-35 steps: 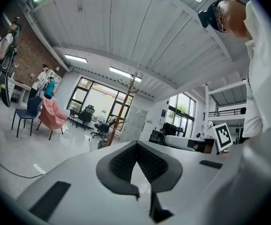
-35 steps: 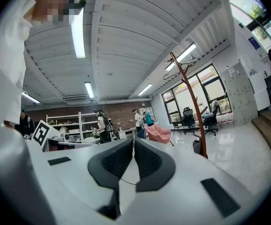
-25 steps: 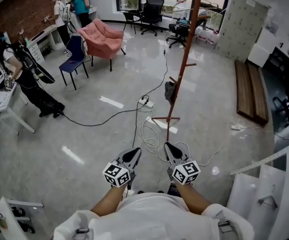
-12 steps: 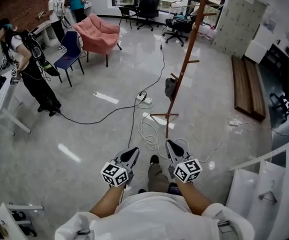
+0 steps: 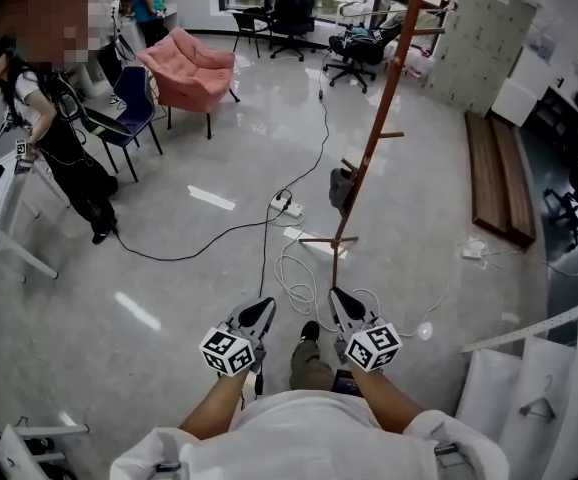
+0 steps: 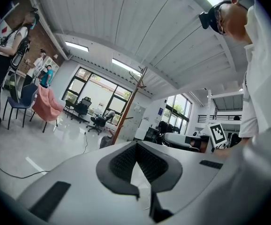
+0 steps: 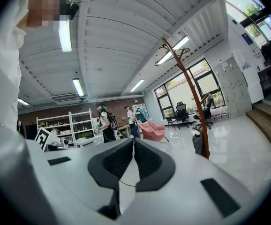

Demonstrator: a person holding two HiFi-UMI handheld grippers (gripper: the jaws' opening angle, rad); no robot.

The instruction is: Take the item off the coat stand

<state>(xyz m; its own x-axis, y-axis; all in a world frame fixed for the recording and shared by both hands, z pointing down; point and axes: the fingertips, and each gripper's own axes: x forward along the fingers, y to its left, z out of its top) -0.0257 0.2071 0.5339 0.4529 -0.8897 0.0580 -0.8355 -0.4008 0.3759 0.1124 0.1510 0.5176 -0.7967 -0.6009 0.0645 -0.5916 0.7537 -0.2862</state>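
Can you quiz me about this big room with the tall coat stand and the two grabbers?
1. True or false: the left gripper and the right gripper are both shut, with nothing in them.
2. What colour is the armchair? A pink, B green, C yellow.
3. Fill in: the dark grey item hangs ____ down on the coat stand.

Key: 1 true; 2 A; 3 low.
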